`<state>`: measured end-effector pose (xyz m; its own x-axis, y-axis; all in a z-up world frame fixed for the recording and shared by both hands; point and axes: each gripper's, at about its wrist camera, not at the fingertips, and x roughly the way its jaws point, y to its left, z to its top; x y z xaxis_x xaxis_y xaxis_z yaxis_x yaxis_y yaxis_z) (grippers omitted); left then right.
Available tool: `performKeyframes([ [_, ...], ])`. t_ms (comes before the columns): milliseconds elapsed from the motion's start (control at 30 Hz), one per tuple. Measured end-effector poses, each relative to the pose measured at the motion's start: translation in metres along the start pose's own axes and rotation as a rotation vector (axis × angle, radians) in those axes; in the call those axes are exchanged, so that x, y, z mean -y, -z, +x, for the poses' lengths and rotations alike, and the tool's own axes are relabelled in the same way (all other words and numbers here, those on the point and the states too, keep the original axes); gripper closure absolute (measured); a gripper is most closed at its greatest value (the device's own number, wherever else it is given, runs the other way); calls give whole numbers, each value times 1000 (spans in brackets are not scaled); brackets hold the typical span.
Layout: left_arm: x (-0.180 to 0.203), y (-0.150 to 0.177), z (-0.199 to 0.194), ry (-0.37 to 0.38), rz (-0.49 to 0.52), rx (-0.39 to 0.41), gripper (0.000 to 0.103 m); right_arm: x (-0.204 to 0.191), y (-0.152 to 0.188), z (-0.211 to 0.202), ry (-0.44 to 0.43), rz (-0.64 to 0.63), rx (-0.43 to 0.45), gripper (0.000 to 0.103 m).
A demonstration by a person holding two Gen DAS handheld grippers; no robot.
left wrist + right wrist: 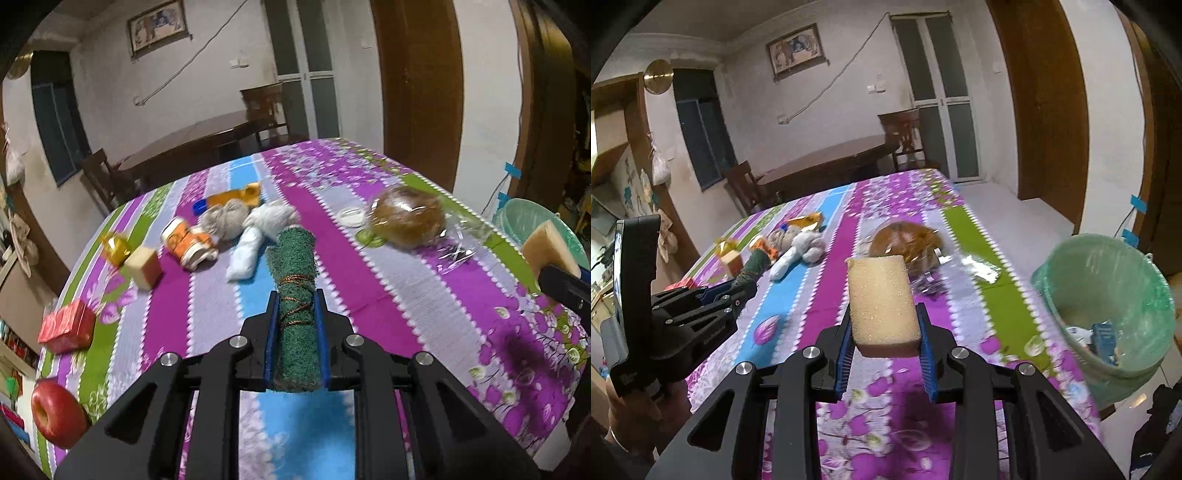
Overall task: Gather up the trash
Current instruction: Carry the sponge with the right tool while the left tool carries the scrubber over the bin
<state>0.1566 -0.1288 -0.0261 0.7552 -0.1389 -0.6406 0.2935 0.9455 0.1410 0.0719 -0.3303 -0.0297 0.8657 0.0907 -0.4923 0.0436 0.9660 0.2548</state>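
My left gripper [295, 295] is shut on a rolled green scouring pad [297, 295] tied with copper wire, held above the striped tablecloth [388, 302]. It also shows in the right wrist view [738, 286] at the left. My right gripper [884, 308] is shut on a yellow sponge [882, 299] and holds it above the table; the sponge also shows at the right edge of the left wrist view [550, 245]. A green-lined bin [1108, 295] with some trash inside stands beside the table's right edge.
On the table lie a bagged bread bun [408, 216], a white lid [351, 216], grey and white cloths [255, 225], an orange crushed cup [186, 242], an orange wrapper [236, 195], another sponge [144, 267], a gold wrapper [114, 243], a red box [68, 325] and an apple [55, 413].
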Motion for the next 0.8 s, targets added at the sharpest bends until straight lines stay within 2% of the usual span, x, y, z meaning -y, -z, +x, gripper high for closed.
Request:
performKeyframes([
  [467, 62, -39, 3, 98, 110, 34, 86, 53, -29, -30, 107, 3, 24, 71],
  [567, 77, -50, 4, 129, 132, 36, 87, 68, -38, -36, 161, -18, 27, 71],
  [800, 121, -71, 11, 215, 196, 17, 86, 109, -57, -46, 228, -39, -22, 71],
])
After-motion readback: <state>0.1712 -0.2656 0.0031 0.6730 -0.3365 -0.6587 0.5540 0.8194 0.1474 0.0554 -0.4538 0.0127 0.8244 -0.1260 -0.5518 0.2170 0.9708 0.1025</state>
